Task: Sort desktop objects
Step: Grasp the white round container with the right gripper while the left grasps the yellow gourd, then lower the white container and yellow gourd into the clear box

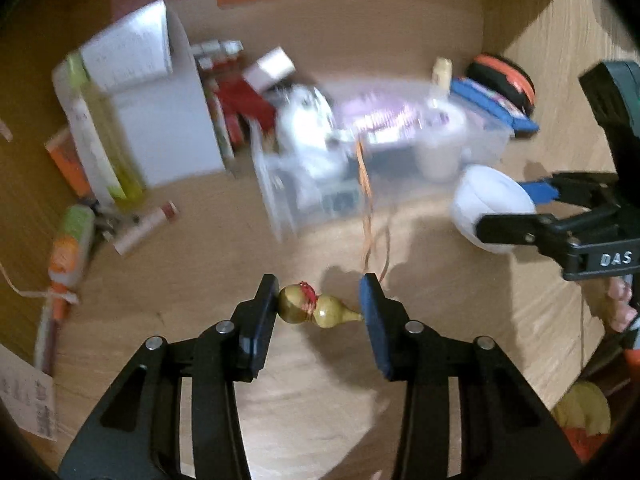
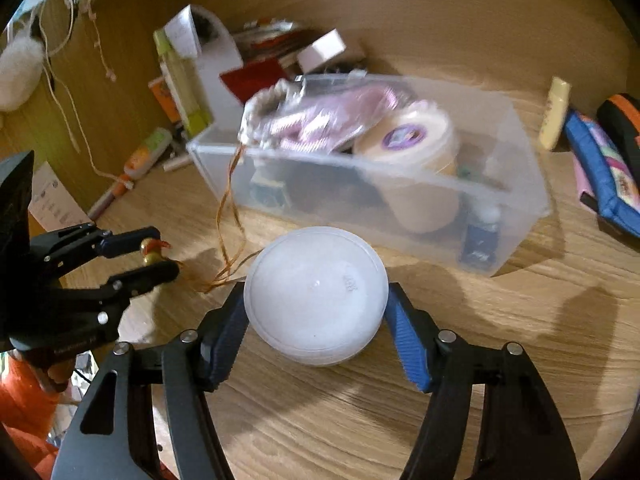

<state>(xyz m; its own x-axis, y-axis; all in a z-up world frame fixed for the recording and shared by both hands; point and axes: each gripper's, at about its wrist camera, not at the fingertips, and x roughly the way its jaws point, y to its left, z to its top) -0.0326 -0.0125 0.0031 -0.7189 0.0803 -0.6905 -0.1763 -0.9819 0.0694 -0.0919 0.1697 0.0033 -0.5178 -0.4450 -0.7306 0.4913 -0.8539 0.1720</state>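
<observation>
My left gripper [image 1: 320, 308] is shut on a small golden gourd charm [image 1: 316, 311] with a red knot and an orange cord [image 1: 368, 208] that trails up toward the clear plastic bin [image 1: 384, 200]. The charm hangs above the wooden desk. My right gripper [image 2: 316, 312] is shut on a white round container [image 2: 316, 296], held above the desk in front of the bin [image 2: 520, 216]. The right gripper also shows in the left wrist view [image 1: 520, 212] at the right, with the white container [image 1: 480, 200]. The left gripper shows in the right wrist view [image 2: 156, 256] at the left.
The bin holds a cream tub [image 2: 416, 140], a pink packet [image 2: 320, 120] and small items. A white file holder [image 1: 160, 120], books, a glue stick [image 1: 144, 228] and a marker [image 1: 68, 252] lie at the left. A blue pouch [image 2: 600, 176] and a black-orange case [image 1: 504, 76] lie at the right.
</observation>
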